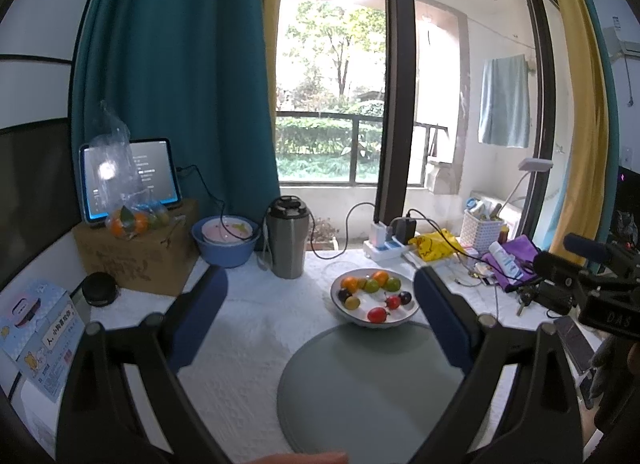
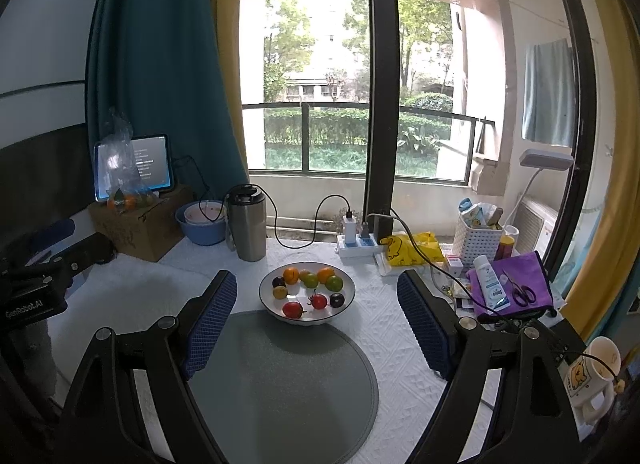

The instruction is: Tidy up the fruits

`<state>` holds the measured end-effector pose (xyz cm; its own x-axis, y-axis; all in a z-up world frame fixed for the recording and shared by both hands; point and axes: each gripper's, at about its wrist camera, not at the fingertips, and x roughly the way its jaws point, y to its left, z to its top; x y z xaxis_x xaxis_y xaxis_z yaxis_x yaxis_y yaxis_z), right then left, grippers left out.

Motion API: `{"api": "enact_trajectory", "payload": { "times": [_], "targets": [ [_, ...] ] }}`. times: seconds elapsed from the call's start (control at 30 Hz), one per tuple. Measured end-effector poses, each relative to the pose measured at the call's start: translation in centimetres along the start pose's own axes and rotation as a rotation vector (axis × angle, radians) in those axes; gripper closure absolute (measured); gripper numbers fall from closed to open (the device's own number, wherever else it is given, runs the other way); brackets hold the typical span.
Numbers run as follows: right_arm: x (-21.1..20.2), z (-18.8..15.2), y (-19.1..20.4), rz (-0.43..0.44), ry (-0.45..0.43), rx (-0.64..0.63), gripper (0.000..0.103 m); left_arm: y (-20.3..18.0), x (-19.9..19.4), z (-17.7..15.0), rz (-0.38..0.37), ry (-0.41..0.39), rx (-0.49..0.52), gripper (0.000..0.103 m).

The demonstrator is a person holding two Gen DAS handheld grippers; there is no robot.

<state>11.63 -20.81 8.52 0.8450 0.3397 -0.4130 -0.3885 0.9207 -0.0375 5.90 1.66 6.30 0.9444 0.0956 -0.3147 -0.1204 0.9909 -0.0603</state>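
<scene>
As both tilt downward, left claw (image 1: 320, 304) agape, right claw (image 2: 316, 304) agape

Steel tumbler (image 2: 247, 223) stands beyond left finger tip, cable draped over lid. Blue basin (image 2: 200, 228) just left of tumbler, pink bowl nested inside. Cardboard box (image 2: 138, 229) further left carries lit tablet (image 2: 134, 165). Power strip (image 2: 357, 244) ahead between fingers, chargers plugged in. Yellow bag (image 2: 414, 248), white basket (image 2: 478, 238), purple cloth (image 2: 516, 276) with scissors (image 2: 522, 292) beyond right finger.
</scene>
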Motion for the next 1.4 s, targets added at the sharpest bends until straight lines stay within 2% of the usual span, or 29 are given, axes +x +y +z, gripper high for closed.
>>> {"api": "enact_trajectory", "payload": {
  "times": [1.4],
  "targets": [
    [0.11, -0.24, 0.07, -0.006, -0.002, 0.002, 0.018, -0.52, -0.17, -0.27, -0.022, 0.001, 0.004, 0.008]
  ]
}}
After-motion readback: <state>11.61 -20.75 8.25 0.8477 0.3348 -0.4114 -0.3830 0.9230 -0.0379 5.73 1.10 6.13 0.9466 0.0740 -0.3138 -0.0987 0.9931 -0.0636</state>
